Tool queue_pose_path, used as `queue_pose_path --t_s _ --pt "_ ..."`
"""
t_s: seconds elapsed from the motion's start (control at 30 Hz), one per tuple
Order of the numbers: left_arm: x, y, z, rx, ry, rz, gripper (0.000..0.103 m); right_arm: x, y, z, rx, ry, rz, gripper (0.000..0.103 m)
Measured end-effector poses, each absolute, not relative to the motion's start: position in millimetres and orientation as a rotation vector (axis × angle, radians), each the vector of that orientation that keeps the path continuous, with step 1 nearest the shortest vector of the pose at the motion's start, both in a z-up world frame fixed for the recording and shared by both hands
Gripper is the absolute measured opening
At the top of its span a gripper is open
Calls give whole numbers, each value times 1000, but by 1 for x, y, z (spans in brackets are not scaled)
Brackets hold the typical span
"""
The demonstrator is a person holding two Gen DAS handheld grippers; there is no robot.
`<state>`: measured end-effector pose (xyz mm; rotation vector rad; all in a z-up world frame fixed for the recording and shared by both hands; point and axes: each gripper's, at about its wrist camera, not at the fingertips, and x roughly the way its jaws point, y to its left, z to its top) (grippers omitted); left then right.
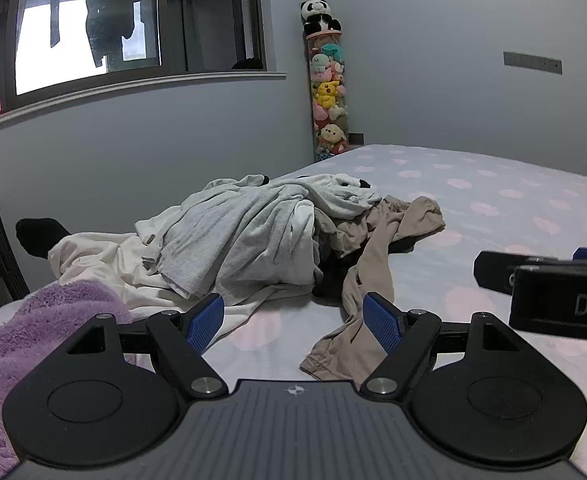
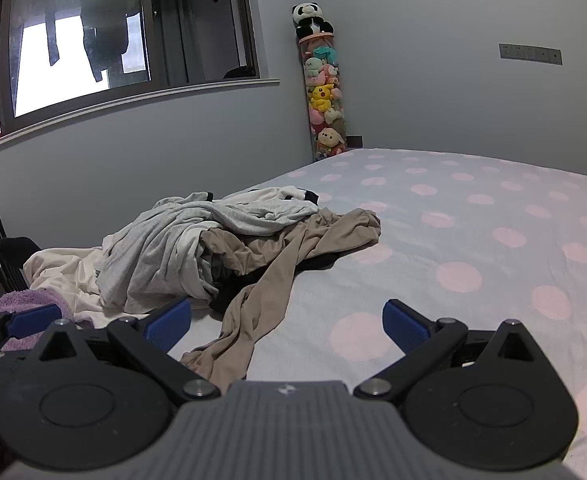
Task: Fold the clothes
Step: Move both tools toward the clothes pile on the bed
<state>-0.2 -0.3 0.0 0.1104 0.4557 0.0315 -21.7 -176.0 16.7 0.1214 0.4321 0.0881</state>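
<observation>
White letters "DA" readable on black body of right tool [image 1: 565, 276], left wrist view, right edge; rest of word cut off by frame. Small round emblem on grey housing of each tool, illegible. No other text.

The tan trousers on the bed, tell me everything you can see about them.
The tan trousers look like thin, soft fabric, unfolded and crumpled. Their bunched upper part lies against the pile of grey and white clothes, partly over a dark garment. One long leg trails across the polka-dot bedsheet toward the camera, its hem rumpled. Nothing grips them; both sets of jaws stand open, short of the cloth.
</observation>
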Motion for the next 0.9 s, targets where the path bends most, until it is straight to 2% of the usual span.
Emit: queue_pose_path --t_s 0.9 --pt "-2 -2 -7 117 466 20 74 -23 -180 12 114 429 66 102"
